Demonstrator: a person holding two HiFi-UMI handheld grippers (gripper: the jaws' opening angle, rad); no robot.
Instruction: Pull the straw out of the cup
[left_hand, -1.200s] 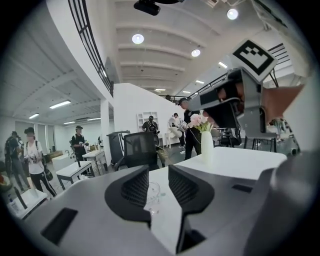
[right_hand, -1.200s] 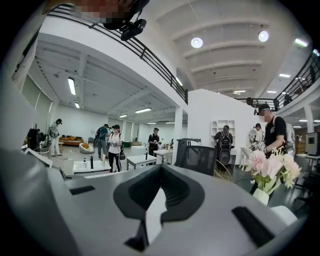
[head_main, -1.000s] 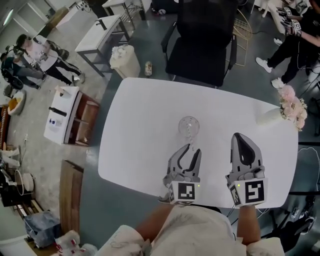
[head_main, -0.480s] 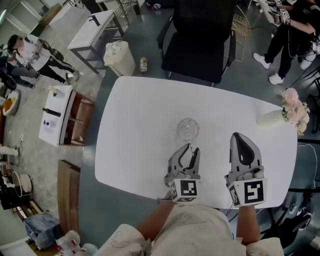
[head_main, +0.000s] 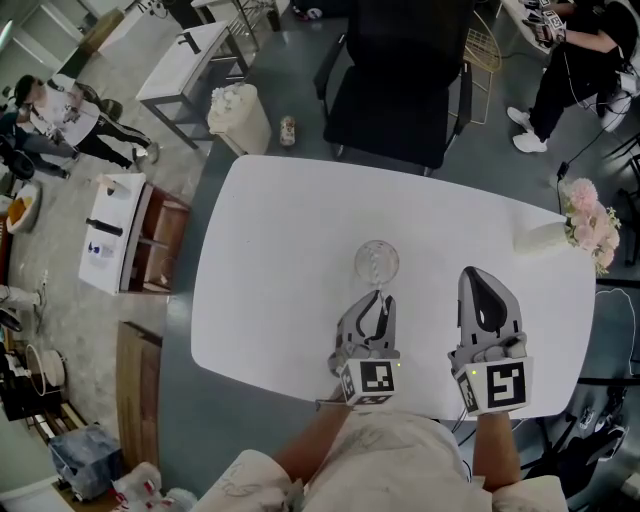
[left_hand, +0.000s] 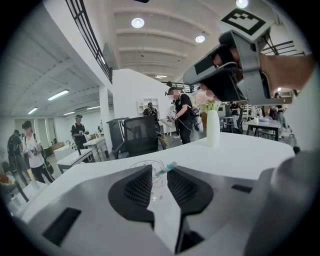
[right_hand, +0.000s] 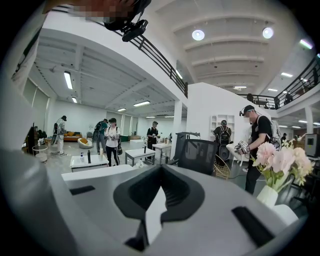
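A clear glass cup (head_main: 377, 262) stands near the middle of the white table (head_main: 270, 250). In the left gripper view the cup (left_hand: 148, 172) holds a pale straw with a teal tip (left_hand: 170, 167) that leans toward me. My left gripper (head_main: 377, 297) sits just in front of the cup, and the straw's tip lies in the gap between its jaws (left_hand: 159, 171). Those jaws have just been closing, but a gap wider than the straw remains and the pads do not press on it. My right gripper (head_main: 478, 272) hangs to the right of the cup, shut and empty (right_hand: 160, 170).
A white vase of pink flowers (head_main: 585, 215) stands at the table's right end. A black office chair (head_main: 400, 80) is pushed up to the far edge. Several people stand about the room beyond the table.
The left gripper's jaws have narrowed around the straw's tip, and the gripper has sunk slightly toward the cup. The right gripper has stayed in place.
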